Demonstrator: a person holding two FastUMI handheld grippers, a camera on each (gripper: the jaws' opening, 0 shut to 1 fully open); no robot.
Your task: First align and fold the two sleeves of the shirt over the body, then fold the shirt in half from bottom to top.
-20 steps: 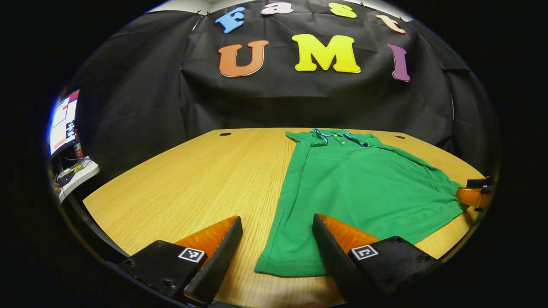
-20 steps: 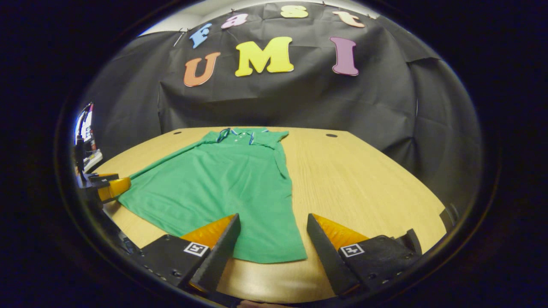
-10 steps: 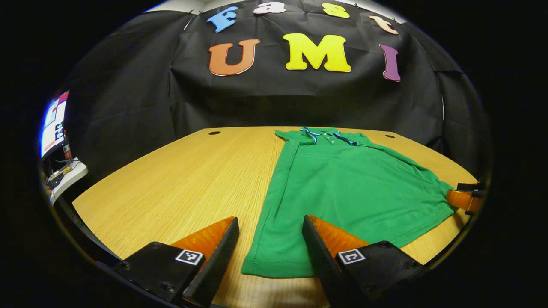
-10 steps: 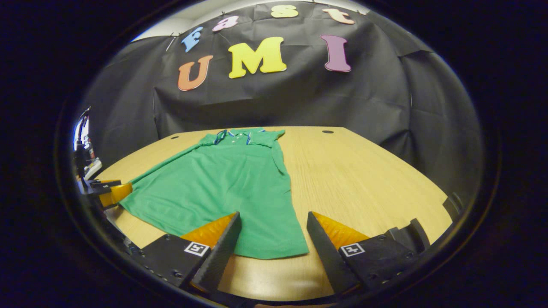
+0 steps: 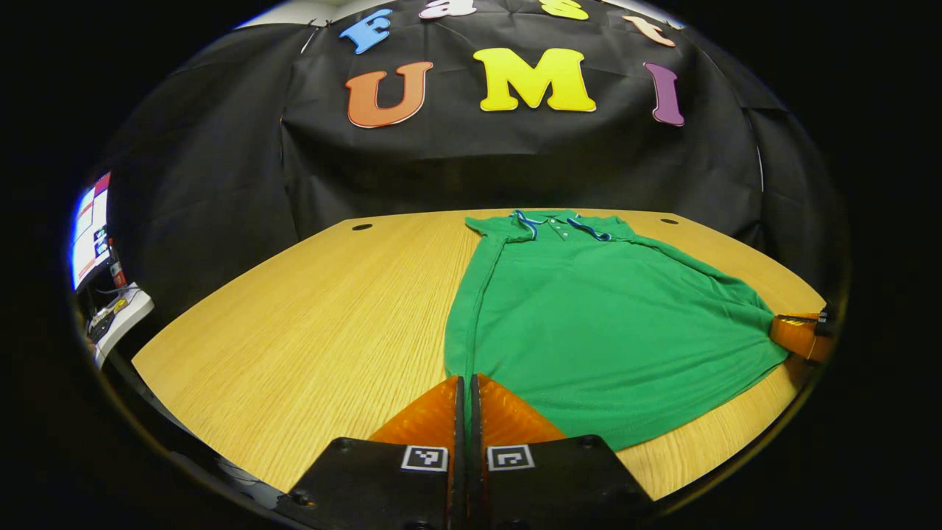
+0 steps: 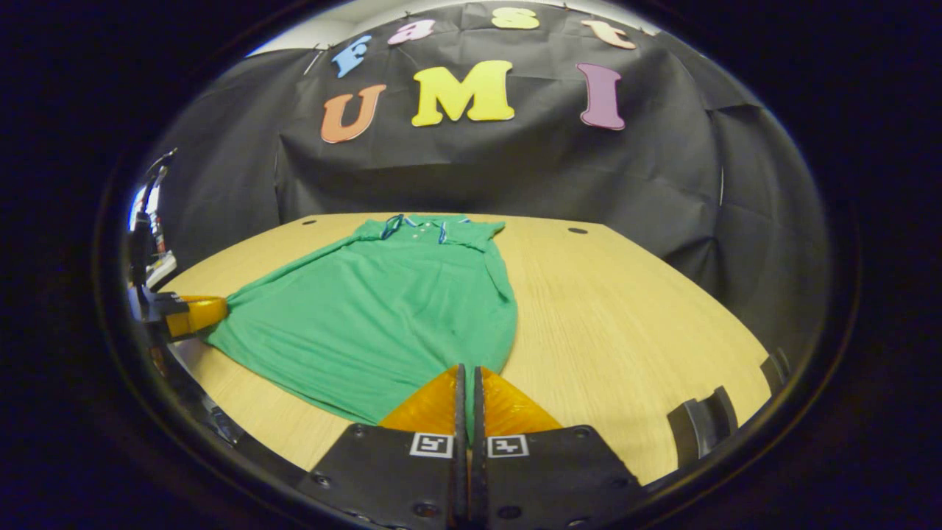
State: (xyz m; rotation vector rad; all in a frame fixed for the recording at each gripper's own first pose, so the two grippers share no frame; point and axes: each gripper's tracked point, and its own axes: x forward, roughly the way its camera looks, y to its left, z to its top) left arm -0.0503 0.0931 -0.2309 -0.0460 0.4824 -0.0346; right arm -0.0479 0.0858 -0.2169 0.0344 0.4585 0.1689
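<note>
Table: green shirt flat, sleeves folded; left hand-held gripper and right hand-held gripper pinch hem corners, apparently for the upward fold.

The light wood-grain table has two dark round holes near its far edge. A lit monitor screen stands at the far left, beside the table. A white device with cables sits below the screen.
</note>
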